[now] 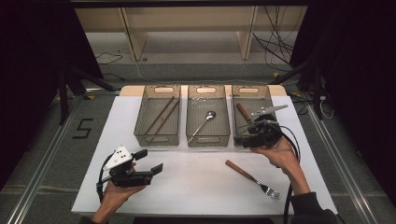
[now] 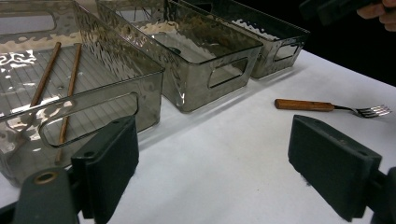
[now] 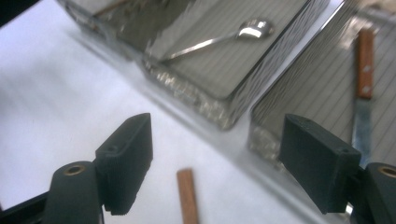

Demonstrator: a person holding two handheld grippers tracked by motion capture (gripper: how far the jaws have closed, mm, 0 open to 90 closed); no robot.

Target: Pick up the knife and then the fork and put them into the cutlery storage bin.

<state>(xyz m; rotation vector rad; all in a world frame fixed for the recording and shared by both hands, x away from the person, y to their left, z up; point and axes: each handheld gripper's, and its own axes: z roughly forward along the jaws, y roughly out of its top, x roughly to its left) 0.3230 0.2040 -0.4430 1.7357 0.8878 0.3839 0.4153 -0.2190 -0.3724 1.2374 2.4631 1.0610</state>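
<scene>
A wooden-handled fork lies on the white table, front right. Its handle end sits low between my right jaws. My right gripper hovers open and holds nothing, at the front wall between the middle bin and the right bin. The middle bin holds a spoon. A wooden-handled knife is in the right bin. My left gripper is open and holds nothing at the front left, facing the bins.
The left bin holds two brown chopsticks. Beyond the table stand wooden shelf legs, and cables trail across the floor. A dark stand leg rises at the left, near a floor mark "5".
</scene>
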